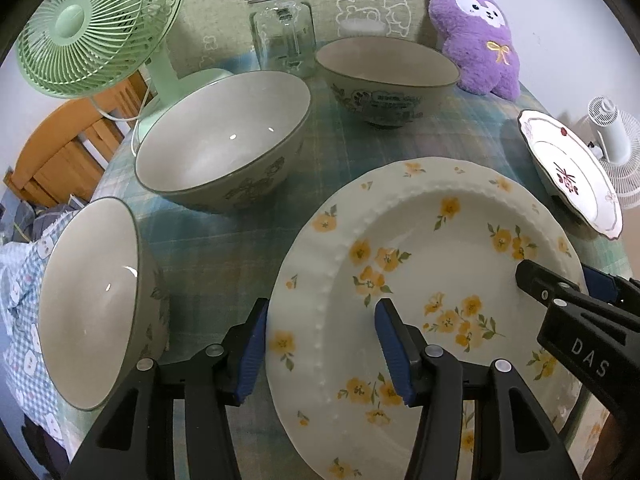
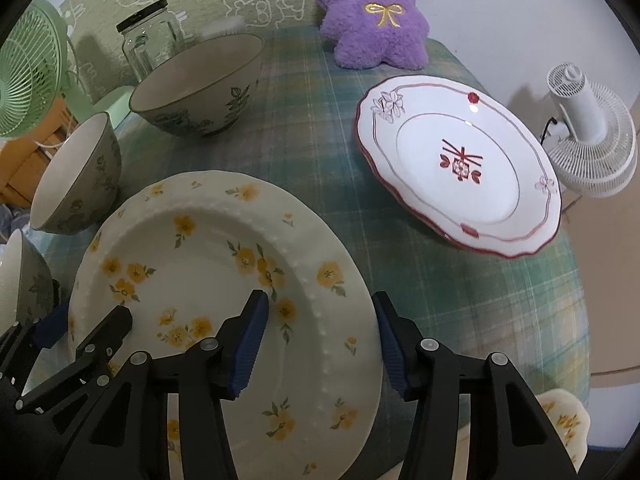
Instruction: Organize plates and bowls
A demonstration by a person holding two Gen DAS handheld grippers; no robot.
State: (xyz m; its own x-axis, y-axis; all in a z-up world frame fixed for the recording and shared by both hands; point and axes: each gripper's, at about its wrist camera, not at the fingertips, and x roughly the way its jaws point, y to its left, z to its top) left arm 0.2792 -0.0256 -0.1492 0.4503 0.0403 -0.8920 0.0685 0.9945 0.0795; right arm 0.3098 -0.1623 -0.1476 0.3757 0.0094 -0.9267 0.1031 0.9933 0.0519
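Observation:
A cream plate with yellow flowers [image 1: 420, 280] [image 2: 208, 272] is tilted between both grippers. My left gripper [image 1: 320, 344] is open, its jaws astride the plate's left rim. My right gripper [image 2: 320, 344] is open astride the right rim and shows in the left wrist view [image 1: 560, 284]. Three grey floral bowls stand on the table: one near left [image 1: 92, 304], one in the middle [image 1: 224, 140], one at the back [image 1: 384, 80]. A white plate with red trim [image 2: 460, 164] [image 1: 572, 172] lies at the right.
A green fan [image 1: 96, 28], a glass jar [image 1: 282, 28] and a purple plush toy [image 1: 476, 36] stand along the back of the checked tablecloth [image 2: 304, 132]. A white fan [image 2: 588, 128] lies beyond the right edge. Another yellow-flower plate [image 2: 564, 420] peeks out at the lower right.

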